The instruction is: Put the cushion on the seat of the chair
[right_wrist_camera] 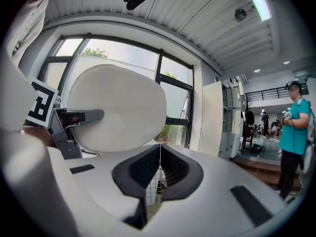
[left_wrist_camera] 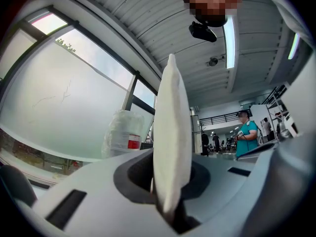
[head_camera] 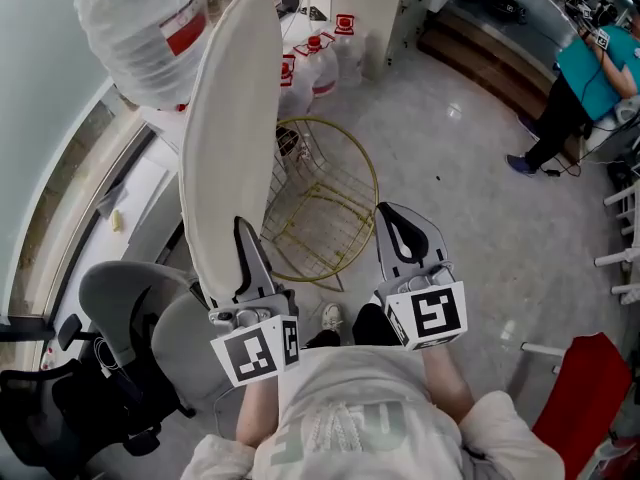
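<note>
Cushion (head_camera: pixel 235 128): a round, flat, white pad, held on edge and upright in the air. No part of it rests on any surface.
Place of cushion: in the head view it is seen across the left rim of the chair (head_camera: pixel 335 183). Whether it stands directly over the seat (head_camera: pixel 320 226) cannot be told.
Weight (judged): light, since a pinch at one edge alone carries it.
Stiffness (judged): fairly stiff as a whole, as it is kept upright without folding. The padding is likely to give under the pads.
Surface (judged): a cloth cover that is not slippery. Nothing about it appears fragile.
Place to take hold: the thin rim. The present pinch at the lower rim is adequate for carrying, and a second pinch at the far rim would steady the cushion when it is laid flat.
Left gripper (head_camera: pixel 243 243): its jaws are clamped on the cushion's lower edge.
Right gripper (head_camera: pixel 400 220): its jaws are brought together with nothing between them. It is held beside the left gripper and apart from the cushion.
Chair: a round frame of gold wire, standing on the floor (head_camera: pixel 470 198) ahead of both grippers. Its seat is bare.
Step in hand (judged): carrying. The cushion is not yet tipped flat and lowered.
Surroundings: a grey office chair (head_camera: pixel 130 313) is seen at the lower left.
</note>
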Demonstrator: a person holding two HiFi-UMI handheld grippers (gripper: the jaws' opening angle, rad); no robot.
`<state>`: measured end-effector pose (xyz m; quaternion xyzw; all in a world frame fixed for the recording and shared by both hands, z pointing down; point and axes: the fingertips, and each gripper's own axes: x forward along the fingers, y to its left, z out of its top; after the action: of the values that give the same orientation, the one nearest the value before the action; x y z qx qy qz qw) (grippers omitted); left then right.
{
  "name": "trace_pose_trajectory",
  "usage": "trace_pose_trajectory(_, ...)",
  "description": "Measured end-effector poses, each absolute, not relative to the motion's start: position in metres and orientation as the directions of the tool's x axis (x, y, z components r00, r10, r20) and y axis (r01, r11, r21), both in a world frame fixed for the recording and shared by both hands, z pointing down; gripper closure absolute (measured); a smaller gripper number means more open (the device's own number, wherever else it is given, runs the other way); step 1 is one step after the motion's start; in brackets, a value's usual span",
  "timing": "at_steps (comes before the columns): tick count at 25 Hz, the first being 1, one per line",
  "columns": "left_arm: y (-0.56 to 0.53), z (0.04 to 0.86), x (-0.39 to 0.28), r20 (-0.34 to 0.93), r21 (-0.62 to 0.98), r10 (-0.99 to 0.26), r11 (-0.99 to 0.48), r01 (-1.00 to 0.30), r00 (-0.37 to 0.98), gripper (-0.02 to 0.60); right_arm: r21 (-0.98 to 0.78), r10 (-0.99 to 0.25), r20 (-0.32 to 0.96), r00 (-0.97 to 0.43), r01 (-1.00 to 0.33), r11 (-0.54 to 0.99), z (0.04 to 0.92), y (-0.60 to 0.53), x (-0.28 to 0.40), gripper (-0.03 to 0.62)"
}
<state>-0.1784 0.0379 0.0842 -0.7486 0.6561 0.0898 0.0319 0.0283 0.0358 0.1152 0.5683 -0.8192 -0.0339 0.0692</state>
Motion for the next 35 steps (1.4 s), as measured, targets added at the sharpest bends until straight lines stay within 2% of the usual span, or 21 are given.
trace_pose_trajectory(19,0.005,0.09,-0.152,-0.148,0.07,-0.989,-0.02,-0.997,0.01,0.531,0.099,-0.879,0.041,-0.474,-0.874,0.476,0.111,-0.026,0.038,0.577)
trace_pose_trajectory(29,-0.011,0.104,-0.132,-0.121,0.06,-0.991,-0.062,-0.996,0.055,0.531,0.106,-0.885,0.038,-0.465,-0.878,0.466,0.115,-0.041,0.052,0.577)
trace_pose_trajectory(35,-0.041,0.15,-0.119,-0.075,0.004,-0.993,-0.096,-0.995,0.095,0.531,0.11,-0.878,-0.001,-0.478,-0.873,0.475,0.141,-0.07,0.052,0.577)
